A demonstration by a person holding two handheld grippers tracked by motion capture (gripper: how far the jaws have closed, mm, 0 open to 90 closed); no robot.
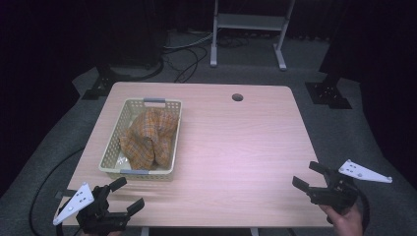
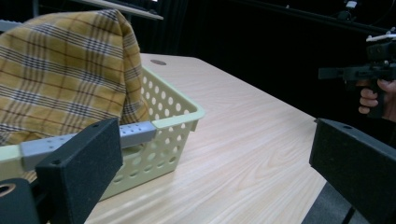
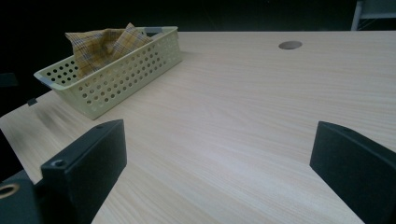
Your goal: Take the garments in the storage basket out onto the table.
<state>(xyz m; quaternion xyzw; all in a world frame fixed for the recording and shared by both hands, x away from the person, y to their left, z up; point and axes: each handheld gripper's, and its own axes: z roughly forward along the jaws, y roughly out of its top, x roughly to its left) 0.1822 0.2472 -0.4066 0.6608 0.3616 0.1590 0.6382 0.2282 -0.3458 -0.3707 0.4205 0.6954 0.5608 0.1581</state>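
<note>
A pale green perforated basket [image 1: 112, 147] [image 2: 176, 122] [image 3: 116, 79] stands on the left half of the wooden table. A crumpled yellow plaid cloth [image 1: 150, 135] [image 2: 65, 70] [image 3: 100, 44] lies in it and rises above the rim. My left gripper [image 1: 127, 195] [image 2: 210, 163] hovers open at the table's near left corner, just in front of the basket, with nothing between its jaws. At the near right edge my right gripper [image 1: 309, 176] [image 3: 219, 158] is open too, empty, pointing across the table toward the basket. It also appears far off in the left gripper view [image 2: 359, 72].
The table [image 1: 236, 147] has a round cable hole [image 1: 237, 97] [image 3: 290, 45] near its far edge. Beyond the table stand a white metal frame [image 1: 248, 29] and black stand feet on grey carpet, with cables on the floor.
</note>
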